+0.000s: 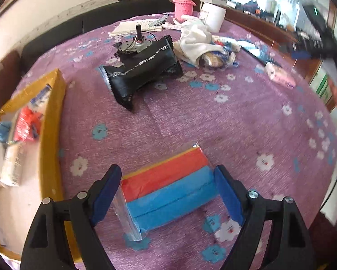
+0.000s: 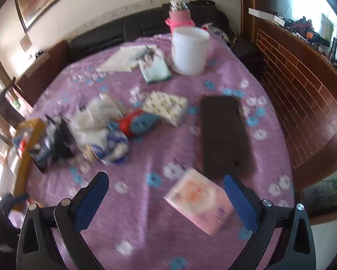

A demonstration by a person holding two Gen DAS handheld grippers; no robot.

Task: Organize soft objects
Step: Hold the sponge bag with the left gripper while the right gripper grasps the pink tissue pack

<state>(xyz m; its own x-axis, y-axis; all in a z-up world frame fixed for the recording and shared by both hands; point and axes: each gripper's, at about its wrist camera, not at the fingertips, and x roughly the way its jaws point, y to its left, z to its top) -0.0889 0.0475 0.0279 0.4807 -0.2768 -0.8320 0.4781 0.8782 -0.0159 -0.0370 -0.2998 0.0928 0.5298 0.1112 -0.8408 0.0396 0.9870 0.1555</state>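
Observation:
A clear-wrapped pack of yellow, red and blue sponges (image 1: pixel 168 182) lies on the purple flowered tablecloth (image 1: pixel 236 123). My left gripper (image 1: pixel 167 167) straddles it lengthwise, with a blue pad against each end of the pack. In the right wrist view, which is blurred, a pink tissue pack (image 2: pixel 200 202) lies between the jaws of my right gripper (image 2: pixel 165 176), close to the right finger. Its jaws stand wide and the left pad is far from the pack. The same pink pack (image 1: pixel 281 76) shows far right in the left wrist view.
A yellow cardboard box (image 1: pixel 53 117) with packets in it stands left of the sponges. Beyond lie a black pouch (image 1: pixel 143 72), a metal motor part (image 1: pixel 137 42), white cloth (image 1: pixel 195 38), a pink bottle (image 1: pixel 184 2) and a white tub (image 2: pixel 190 49). A flat black slab (image 2: pixel 224 135) and a patterned tissue pack (image 2: pixel 166 108) lie nearby.

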